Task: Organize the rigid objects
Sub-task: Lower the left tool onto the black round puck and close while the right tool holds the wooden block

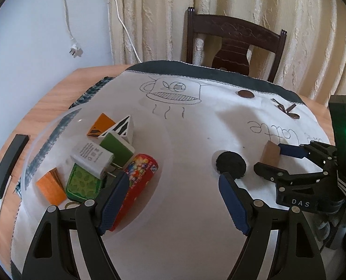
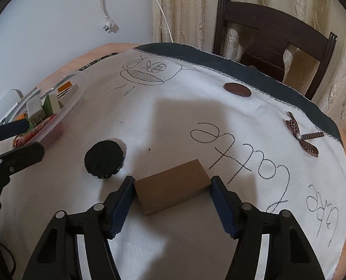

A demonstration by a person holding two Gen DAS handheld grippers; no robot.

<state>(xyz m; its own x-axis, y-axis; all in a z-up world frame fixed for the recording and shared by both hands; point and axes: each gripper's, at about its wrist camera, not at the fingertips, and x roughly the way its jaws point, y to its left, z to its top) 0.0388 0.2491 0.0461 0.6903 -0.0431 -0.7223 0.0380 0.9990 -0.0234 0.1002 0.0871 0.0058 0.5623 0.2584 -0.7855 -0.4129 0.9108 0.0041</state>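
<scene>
A brown wooden block [image 2: 170, 186] lies on the white embroidered cloth [image 2: 196, 107]. My right gripper [image 2: 173, 183] is shut on it, pads pressed to both short ends; from the left wrist view this gripper [image 1: 269, 159] comes in from the right around the block [image 1: 269, 154]. A black round disc [image 1: 230, 165] [image 2: 104, 159] lies just left of the block. My left gripper [image 1: 174, 179] is open and holds nothing. Its left finger hangs over a clear plastic tub [image 1: 56, 126] of orange blocks, a white charger [image 1: 92, 159], green boxes and a red can [image 1: 138, 182].
A dark wooden chair [image 1: 234, 46] stands behind the round table. A black flat device [image 1: 9, 163] lies on the bare wood at the left. A white plug [image 1: 76, 51] hangs on the wall. A brown patch [image 2: 237, 89] and ribbon bow [image 2: 301, 135] are sewn on the cloth.
</scene>
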